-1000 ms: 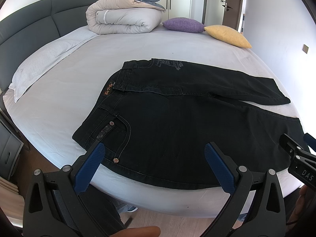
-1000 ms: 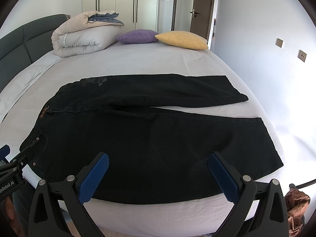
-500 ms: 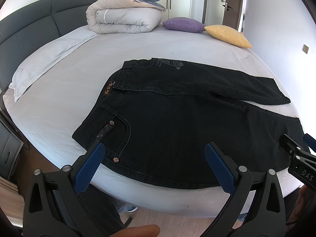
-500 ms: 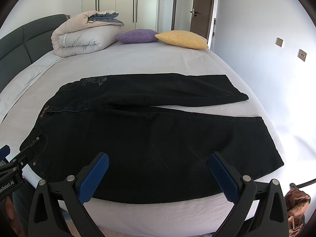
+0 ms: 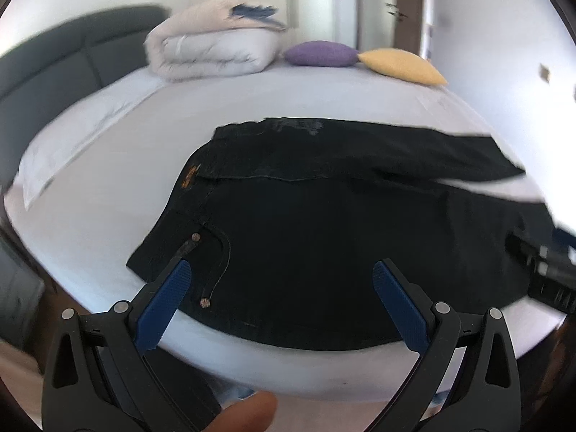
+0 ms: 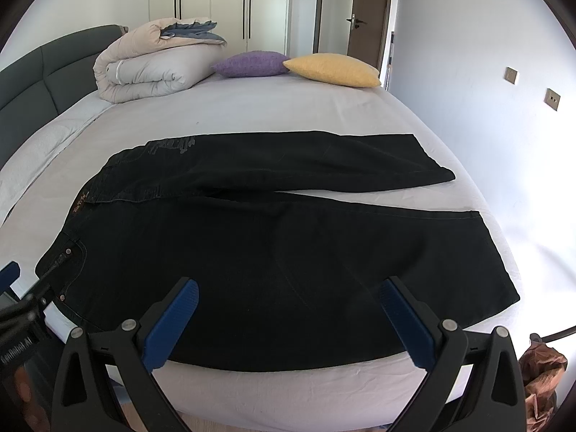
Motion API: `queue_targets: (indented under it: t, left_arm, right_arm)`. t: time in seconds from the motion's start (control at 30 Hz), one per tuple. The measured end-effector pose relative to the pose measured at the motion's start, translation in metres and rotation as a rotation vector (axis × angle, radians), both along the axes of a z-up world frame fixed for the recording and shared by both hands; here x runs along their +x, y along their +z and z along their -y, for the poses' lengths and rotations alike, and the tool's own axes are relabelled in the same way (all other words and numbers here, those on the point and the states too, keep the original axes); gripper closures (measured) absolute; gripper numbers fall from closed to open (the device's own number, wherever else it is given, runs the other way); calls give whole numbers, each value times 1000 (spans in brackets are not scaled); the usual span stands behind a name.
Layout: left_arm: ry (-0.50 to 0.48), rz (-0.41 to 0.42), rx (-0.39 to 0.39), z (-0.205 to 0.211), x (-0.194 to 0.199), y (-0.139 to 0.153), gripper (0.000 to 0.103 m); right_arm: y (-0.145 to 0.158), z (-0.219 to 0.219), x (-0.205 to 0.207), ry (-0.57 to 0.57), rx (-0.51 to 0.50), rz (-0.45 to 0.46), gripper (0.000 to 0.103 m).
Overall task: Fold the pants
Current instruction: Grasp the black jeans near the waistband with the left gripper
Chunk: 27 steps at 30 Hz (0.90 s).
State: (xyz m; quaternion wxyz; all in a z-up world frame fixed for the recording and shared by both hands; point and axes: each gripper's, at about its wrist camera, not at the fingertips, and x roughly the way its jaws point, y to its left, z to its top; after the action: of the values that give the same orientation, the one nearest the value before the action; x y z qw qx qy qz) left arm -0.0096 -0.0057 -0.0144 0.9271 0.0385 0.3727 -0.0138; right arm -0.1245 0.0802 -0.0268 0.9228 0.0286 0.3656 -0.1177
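Plainly, one pair of black pants is lying flat on the bed, spread sideways along the near edge. The waistband is sitting at the left, with a small tan label on it and copper rivets showing around the front pocket. Two legs are stretching toward the right: the near leg is lying broad and smooth, while the far leg is angling slightly away from it, leaving a thin wedge of pale sheet showing between the two hems. A faint grey pattern is showing on the far hip. The cloth is looking dark and mostly unwrinkled, and the left wrist view of the pants is blurring somewhat.

The left tool is hovering over the pocket end of the pants with its two blue-padded fingers spread wide apart, holding nothing. The right tool is hovering above the near leg, its two blue fingers likewise spread wide and gripping nothing.

At the far side of the bed, one rolled beige duvet is resting by the dark headboard, with a blue cloth folded on top. Two cushions are lying beside it: one purple cushion and one yellow cushion, touching each other.
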Motion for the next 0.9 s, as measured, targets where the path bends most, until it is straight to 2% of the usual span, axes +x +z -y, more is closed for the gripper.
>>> queue_targets:
  t: [0.07, 0.17, 0.23, 0.37, 0.43, 0.47, 0.53, 0.67, 0.8, 0.9]
  left_arm:
    - [-34, 4, 69, 2, 3, -6, 0]
    - [-110, 26, 49, -7, 19, -9, 0]
    - [-137, 0, 25, -17, 39, -12, 0]
    - [-121, -6, 103, -36, 82, -16, 0]
    - [-130, -51, 134, -41, 104, -20, 0]
    - [-124, -71, 137, -47, 118, -20, 0]
    - [-128, -58, 103, -59, 146, -15, 0]
    - [-205, 0, 68, -75, 228, 0, 0]
    - [-364, -77, 18, -78, 327, -2, 0]
    - [-460, -166, 19, -73, 389, -15, 0]
  right_arm:
    - [-9, 0, -4, 8, 0, 5, 0]
    - [-8, 6, -1, 24, 0, 13, 0]
    - [-6, 9, 12, 52, 3, 11, 0]
    - [2, 15, 35, 143, 4, 38, 0]
    - [8, 20, 49, 206, 16, 46, 0]
    - [9, 22, 57, 231, 22, 48, 0]
    - [10, 31, 74, 273, 33, 42, 0]
    - [10, 40, 107, 386, 54, 24, 2]
    - [6, 45, 130, 514, 46, 8, 6]
    - [0, 48, 146, 588, 18, -18, 12]
